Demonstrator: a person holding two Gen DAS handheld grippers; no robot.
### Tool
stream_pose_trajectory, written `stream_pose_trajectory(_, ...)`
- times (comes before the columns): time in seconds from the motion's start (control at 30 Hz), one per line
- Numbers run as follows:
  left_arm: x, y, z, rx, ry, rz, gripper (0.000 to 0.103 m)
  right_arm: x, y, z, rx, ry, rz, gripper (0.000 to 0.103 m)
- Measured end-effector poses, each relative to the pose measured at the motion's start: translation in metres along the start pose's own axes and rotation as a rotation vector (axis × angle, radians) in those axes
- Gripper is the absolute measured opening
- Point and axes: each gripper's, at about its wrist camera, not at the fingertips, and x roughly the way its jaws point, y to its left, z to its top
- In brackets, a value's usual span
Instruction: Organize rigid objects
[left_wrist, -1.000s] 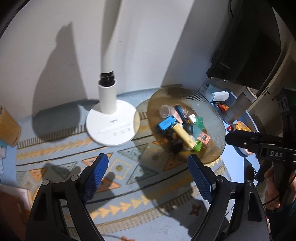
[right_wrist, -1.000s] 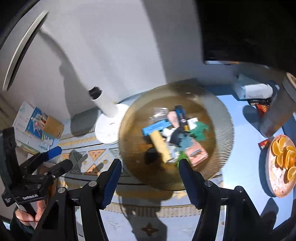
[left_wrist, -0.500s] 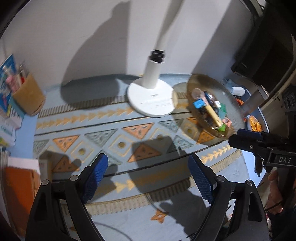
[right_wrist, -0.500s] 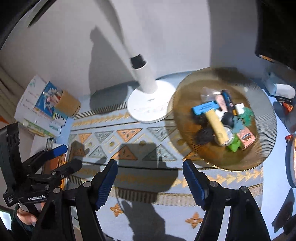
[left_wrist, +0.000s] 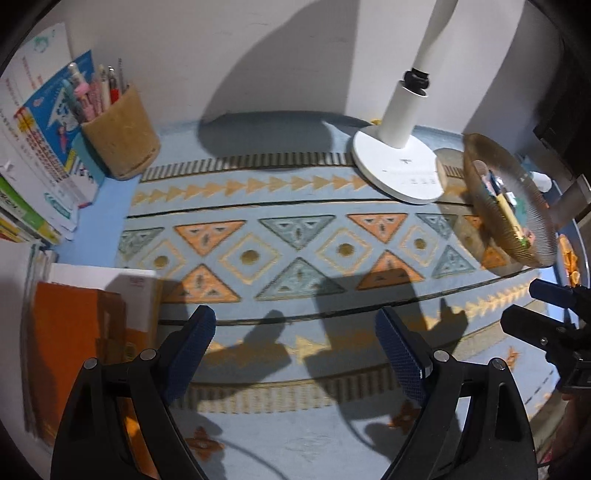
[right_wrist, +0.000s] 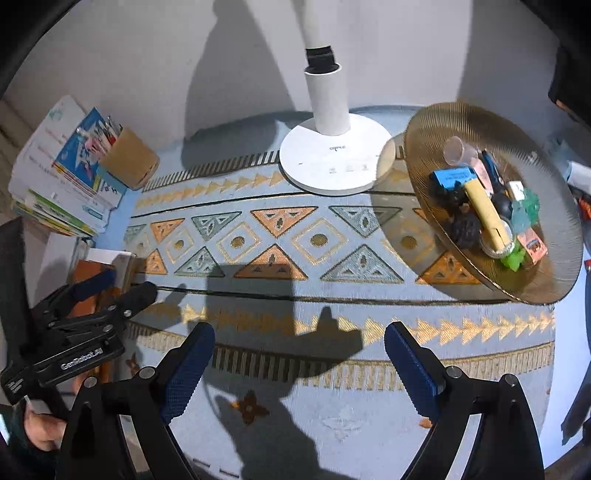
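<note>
A: Describe the work surface.
B: A desk (right_wrist: 569, 369) backed by a white wall carries a patterned blue-and-orange mat (right_wrist: 295, 229). A white lamp base (right_wrist: 334, 162) stands at the mat's 12 o'clock edge.

A: What differs between the views?
B: The right wrist view looks down into the amber ribbed plate (right_wrist: 546, 192) at 2 o'clock, so its contents can be told apart. The left wrist view shows the same plate (left_wrist: 476, 192) nearly edge-on at 3 o'clock, contents mostly hidden. The left view shows the pens in the tan holder (left_wrist: 122, 136) at 10 o'clock clearly, plus an orange book (left_wrist: 70, 350) at 8 o'clock.

A: Containers and contents?
B: The plate holds the small rigid objects in a pile: a blue block (right_wrist: 452, 176), a yellow bar (right_wrist: 484, 210), a clear cup (right_wrist: 456, 149), green pieces (right_wrist: 513, 258), a dark ball (right_wrist: 466, 229) and an orange packet (right_wrist: 532, 245).

A: Finger state?
B: The left gripper (left_wrist: 295, 347) has its fingers spread wide, holding nothing, above the mat. The right gripper (right_wrist: 299, 363) is likewise spread wide, holding nothing.
</note>
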Motion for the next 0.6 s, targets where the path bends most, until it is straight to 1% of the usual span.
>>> stream_pose_trajectory(0.07,0.002,0.007,0.002,0.01,-0.02,0.025,0.087,0.009,0.006,0.002,-0.013,-0.008,-0.017,0.092)
stream_pose_trajectory(0.13,0.008,0.014,0.004,0.006,-0.037,0.03,0.088,0.017,0.012,0.006,-0.021,-0.009,-0.038,0.092)
stream_pose_trajectory(0.2,0.023,0.025,0.004,-0.031,-0.011,0.04,0.087,0.021,0.016,0.009,-0.022,-0.009,-0.054,0.092)
stream_pose_trajectory(0.3,0.037,0.035,0.0,-0.1,0.026,-0.014,0.087,0.024,0.021,0.01,-0.034,-0.021,-0.077,0.092)
stream_pose_trajectory(0.37,0.046,0.035,0.0,-0.094,0.051,-0.012,0.087,0.031,0.022,0.01,-0.033,-0.016,-0.109,0.092)
stream_pose_trajectory(0.43,0.052,0.032,0.0,-0.082,0.069,0.0,0.087,0.036,0.02,0.009,-0.008,-0.008,-0.112,0.092)
stream_pose_trajectory(0.5,0.055,0.031,0.0,-0.076,0.058,0.006,0.087,0.041,0.017,0.011,0.034,-0.015,-0.122,0.092)
stream_pose_trajectory(0.6,0.063,0.028,0.001,-0.076,0.047,0.017,0.088,0.053,0.018,0.014,0.04,-0.031,-0.142,0.092)
